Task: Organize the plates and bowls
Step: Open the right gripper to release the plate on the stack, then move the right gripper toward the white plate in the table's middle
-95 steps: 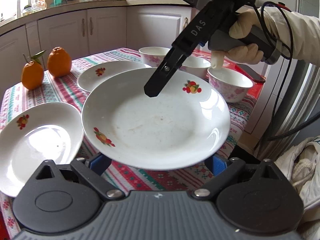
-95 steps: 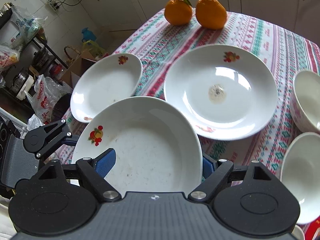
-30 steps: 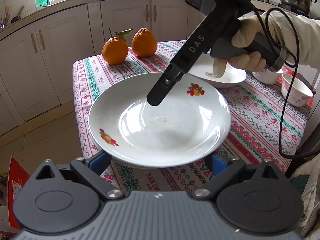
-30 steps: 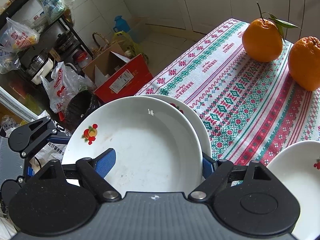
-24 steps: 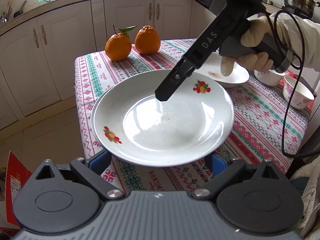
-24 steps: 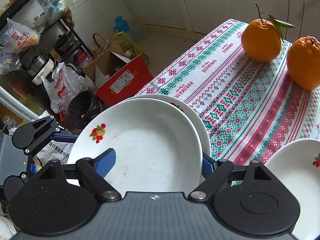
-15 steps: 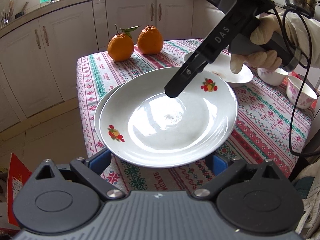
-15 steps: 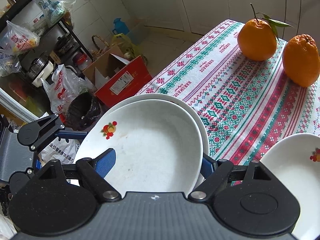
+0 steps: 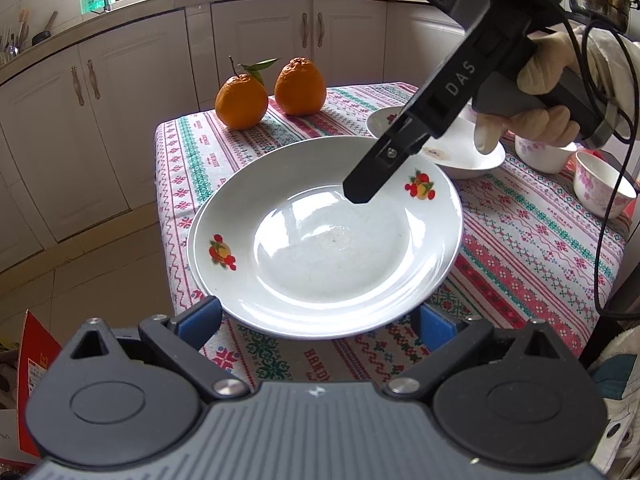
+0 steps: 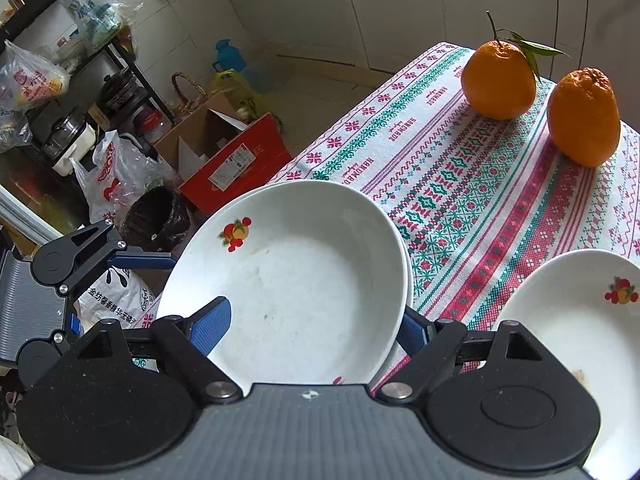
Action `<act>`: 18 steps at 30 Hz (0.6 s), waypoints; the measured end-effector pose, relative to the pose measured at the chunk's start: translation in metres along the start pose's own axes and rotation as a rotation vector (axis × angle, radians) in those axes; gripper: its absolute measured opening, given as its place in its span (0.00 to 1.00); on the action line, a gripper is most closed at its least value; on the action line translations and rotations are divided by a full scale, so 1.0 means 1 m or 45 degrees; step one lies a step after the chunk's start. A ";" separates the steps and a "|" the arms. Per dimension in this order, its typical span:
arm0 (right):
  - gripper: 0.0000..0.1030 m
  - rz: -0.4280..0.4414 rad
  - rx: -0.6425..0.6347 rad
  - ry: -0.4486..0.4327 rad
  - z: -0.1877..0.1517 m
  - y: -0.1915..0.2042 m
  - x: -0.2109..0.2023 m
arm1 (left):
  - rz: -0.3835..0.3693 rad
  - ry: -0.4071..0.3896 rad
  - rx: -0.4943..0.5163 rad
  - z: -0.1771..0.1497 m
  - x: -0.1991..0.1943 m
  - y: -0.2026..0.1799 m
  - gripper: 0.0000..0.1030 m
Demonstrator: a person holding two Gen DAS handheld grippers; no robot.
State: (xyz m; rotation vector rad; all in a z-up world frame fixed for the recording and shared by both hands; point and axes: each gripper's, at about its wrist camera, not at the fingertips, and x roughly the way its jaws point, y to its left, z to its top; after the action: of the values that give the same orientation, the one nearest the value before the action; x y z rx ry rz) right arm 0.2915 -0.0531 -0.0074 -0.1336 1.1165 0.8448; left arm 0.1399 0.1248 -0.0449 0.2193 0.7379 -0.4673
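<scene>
A white plate with fruit prints (image 9: pixel 328 240) (image 10: pixel 296 280) rests on a second plate (image 10: pixel 403 248) whose rim peeks out beneath it, at the near-left table corner. My left gripper (image 9: pixel 320 316) has its blue pads either side of the plate's near rim. My right gripper (image 10: pixel 316 320) straddles the opposite rim, one finger (image 9: pixel 376 172) lying over the plate's inside. Whether either pair of jaws still pinches the plate does not show. A third plate (image 9: pixel 452 148) (image 10: pixel 568 320) sits further right.
Two oranges (image 9: pixel 272 92) (image 10: pixel 540 96) stand at the table's far corner. Two floral bowls (image 9: pixel 600 184) sit at the right edge. The stacked plates lie close to the table edge, with floor, a red box (image 10: pixel 236 160) and bags below. Cupboards (image 9: pixel 132 112) stand behind.
Both grippers carried the plate left across the table and lowered it onto the plate at the corner; the lower plate's rim now barely shows.
</scene>
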 end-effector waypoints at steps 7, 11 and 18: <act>0.88 -0.017 0.000 -0.011 -0.006 0.002 -0.002 | 0.005 -0.002 0.003 -0.001 0.000 0.000 0.97; 0.89 -0.049 -0.005 -0.006 -0.009 0.004 -0.004 | 0.005 -0.001 0.001 -0.001 0.000 0.000 0.97; 0.91 -0.112 -0.007 0.009 -0.029 0.003 -0.004 | 0.012 -0.011 -0.008 -0.002 -0.001 -0.001 0.97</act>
State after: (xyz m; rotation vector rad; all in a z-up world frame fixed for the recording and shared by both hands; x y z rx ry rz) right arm 0.2678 -0.0674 -0.0162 -0.1890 1.1072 0.7690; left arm 0.1375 0.1248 -0.0463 0.2148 0.7298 -0.4565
